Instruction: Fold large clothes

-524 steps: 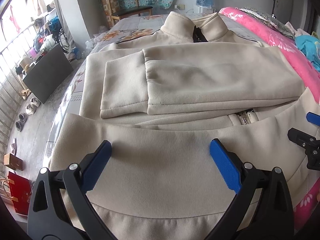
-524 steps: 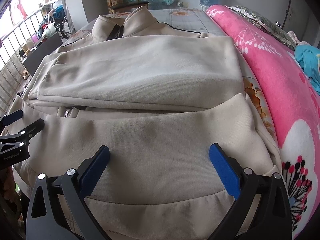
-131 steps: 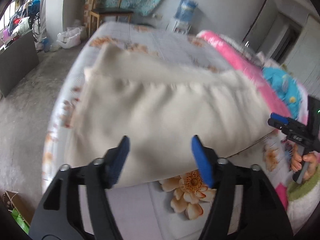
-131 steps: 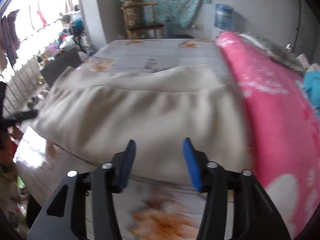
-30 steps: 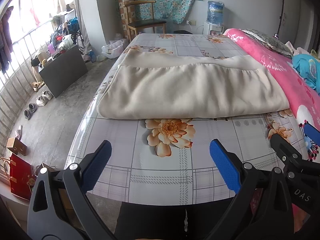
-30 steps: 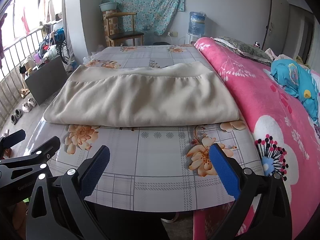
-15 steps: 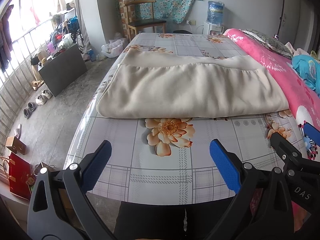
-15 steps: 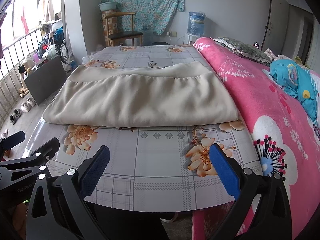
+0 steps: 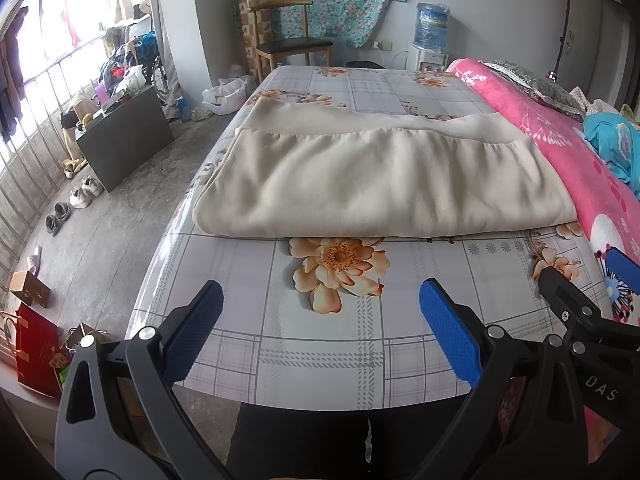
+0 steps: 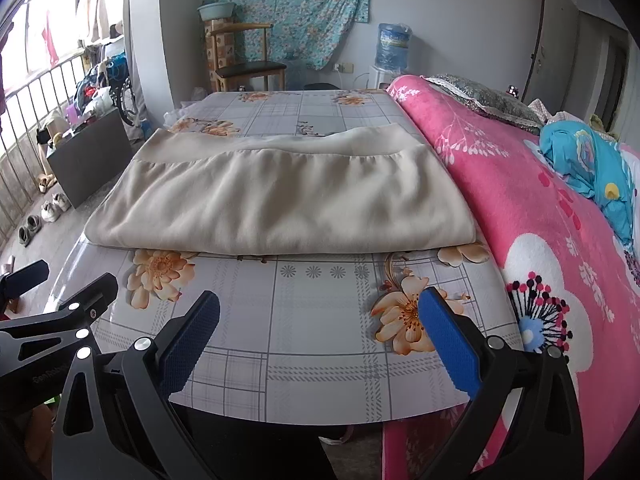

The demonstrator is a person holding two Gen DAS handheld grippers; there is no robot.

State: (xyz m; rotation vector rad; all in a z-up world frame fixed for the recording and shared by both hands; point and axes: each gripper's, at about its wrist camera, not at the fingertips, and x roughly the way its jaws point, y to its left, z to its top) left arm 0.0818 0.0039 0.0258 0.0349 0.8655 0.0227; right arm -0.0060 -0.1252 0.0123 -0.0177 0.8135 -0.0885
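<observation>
The beige jacket (image 9: 380, 184) lies folded into a flat rectangle on the flowered bed sheet (image 9: 320, 344), its hem band on the far side. It also shows in the right wrist view (image 10: 280, 204). My left gripper (image 9: 320, 320) is open and empty, held back over the bed's near edge, well short of the jacket. My right gripper (image 10: 320, 332) is open and empty too, at the same distance. Each gripper shows in the other's view: the right one at the right edge (image 9: 580, 312), the left one at the left edge (image 10: 60, 312).
A pink flowered blanket (image 10: 540, 220) covers the bed's right side, with a blue garment (image 10: 588, 164) on it. A dark cabinet (image 9: 120, 140), shoes (image 9: 72, 204) and red bags (image 9: 36, 348) are on the floor at left. A wooden chair (image 9: 292, 46) and water dispenser (image 9: 430, 30) stand at the far wall.
Over the earlier frames the jacket went from spread open to folded, and both grippers let go and drew back. In the last second almost nothing moved.
</observation>
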